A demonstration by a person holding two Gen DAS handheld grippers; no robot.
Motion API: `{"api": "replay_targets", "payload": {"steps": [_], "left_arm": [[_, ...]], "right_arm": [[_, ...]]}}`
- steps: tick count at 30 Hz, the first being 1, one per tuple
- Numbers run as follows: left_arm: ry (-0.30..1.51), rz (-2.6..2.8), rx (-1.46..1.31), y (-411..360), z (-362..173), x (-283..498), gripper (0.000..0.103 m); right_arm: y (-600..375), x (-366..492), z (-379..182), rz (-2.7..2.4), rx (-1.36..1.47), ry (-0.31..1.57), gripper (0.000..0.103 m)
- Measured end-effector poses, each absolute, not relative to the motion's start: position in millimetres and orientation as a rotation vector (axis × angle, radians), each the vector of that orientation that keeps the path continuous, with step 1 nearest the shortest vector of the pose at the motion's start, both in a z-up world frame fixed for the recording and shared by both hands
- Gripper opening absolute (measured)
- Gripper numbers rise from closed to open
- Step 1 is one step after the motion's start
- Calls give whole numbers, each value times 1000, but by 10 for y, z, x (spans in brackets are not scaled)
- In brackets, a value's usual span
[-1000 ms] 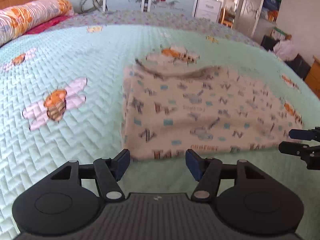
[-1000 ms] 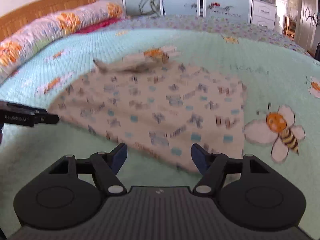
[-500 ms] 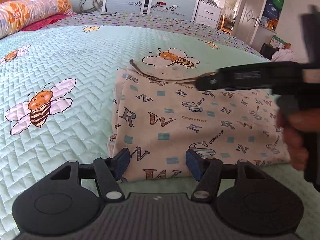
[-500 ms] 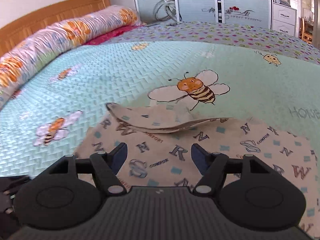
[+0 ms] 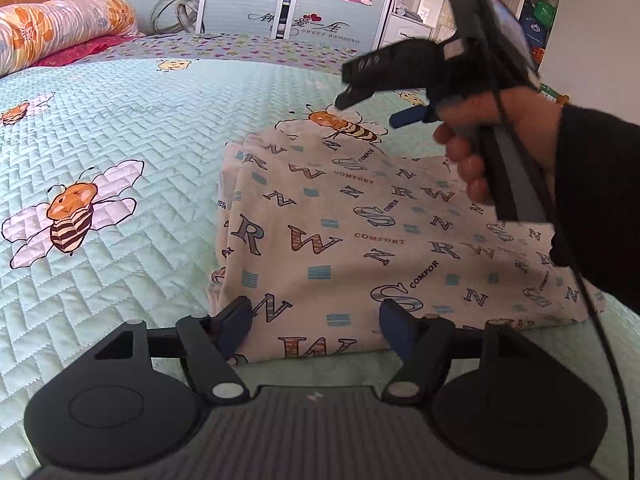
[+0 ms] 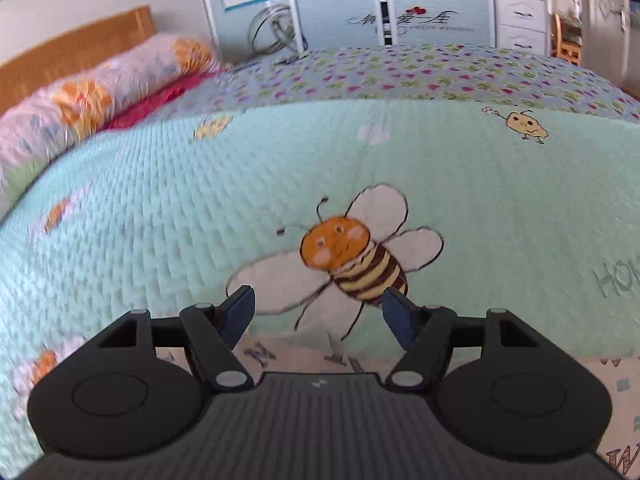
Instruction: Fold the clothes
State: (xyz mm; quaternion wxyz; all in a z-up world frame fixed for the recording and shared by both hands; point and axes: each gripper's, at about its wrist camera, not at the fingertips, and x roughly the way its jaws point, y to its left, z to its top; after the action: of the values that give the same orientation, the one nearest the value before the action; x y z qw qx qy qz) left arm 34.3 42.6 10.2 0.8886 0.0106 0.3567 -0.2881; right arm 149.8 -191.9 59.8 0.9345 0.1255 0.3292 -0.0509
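A folded cream garment (image 5: pixel 360 236) printed with letters lies flat on the mint bee-print quilt (image 5: pixel 120 152). My left gripper (image 5: pixel 316 322) is open and empty, its blue pads at the garment's near edge. My right gripper (image 5: pixel 372 108) shows in the left wrist view, held in a hand above the garment's far edge, open. In the right wrist view my right gripper (image 6: pixel 318 312) is open and empty over a printed bee on the quilt (image 6: pixel 160 200). Only a strip of the garment (image 6: pixel 280 356) shows there, below the fingers.
A floral bolster pillow (image 5: pixel 56 28) and a wooden headboard (image 6: pixel 80 52) lie at the left. Wardrobe doors (image 5: pixel 280 0) and white drawers (image 6: pixel 520 16) stand beyond the bed's far side. The person's dark sleeve (image 5: pixel 596 200) reaches over the garment's right side.
My right gripper moved forward and up past the garment's far edge; the raised flap there now lies flat. My left gripper stayed at the near edge.
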Motion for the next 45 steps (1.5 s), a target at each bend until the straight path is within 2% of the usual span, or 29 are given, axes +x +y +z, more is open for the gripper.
{"api": "replay_targets", "payload": {"steps": [6, 11, 14, 19, 24, 29, 32, 36, 37, 40, 44, 45], "left_arm": [[741, -600, 4, 445, 115, 345, 74], [744, -597, 10, 442, 119, 338, 74], [742, -605, -4, 471, 122, 343, 74], [730, -615, -66, 563, 222, 351, 74], [690, -661, -72, 483, 452, 361, 74], [770, -603, 4, 399, 351, 509, 72], [738, -638, 19, 291, 529, 577, 73], [711, -662, 110, -125, 738, 826, 75], [713, -667, 127, -226, 741, 909, 74], [729, -680, 172, -526, 691, 1188, 74], [838, -598, 240, -641, 285, 1604, 73], [858, -581, 229, -597, 188, 1691, 74]], "right_arm": [[-1516, 1177, 430, 58, 198, 741, 71], [-1257, 1619, 262, 43, 77, 810, 71], [-1475, 1658, 395, -31, 170, 765, 71], [-1905, 859, 597, -6, 193, 701, 71], [-2134, 71, 263, -29, -35, 817, 71], [-2542, -487, 246, -35, 30, 766, 71], [-2573, -529, 393, -61, 23, 749, 61], [-2594, -168, 475, -49, 62, 712, 30], [-2636, -44, 453, -57, 96, 715, 25], [-2773, 260, 355, -94, 133, 734, 24], [-3224, 432, 171, -180, 133, 775, 22], [-3388, 411, 177, -212, 157, 768, 13]]}}
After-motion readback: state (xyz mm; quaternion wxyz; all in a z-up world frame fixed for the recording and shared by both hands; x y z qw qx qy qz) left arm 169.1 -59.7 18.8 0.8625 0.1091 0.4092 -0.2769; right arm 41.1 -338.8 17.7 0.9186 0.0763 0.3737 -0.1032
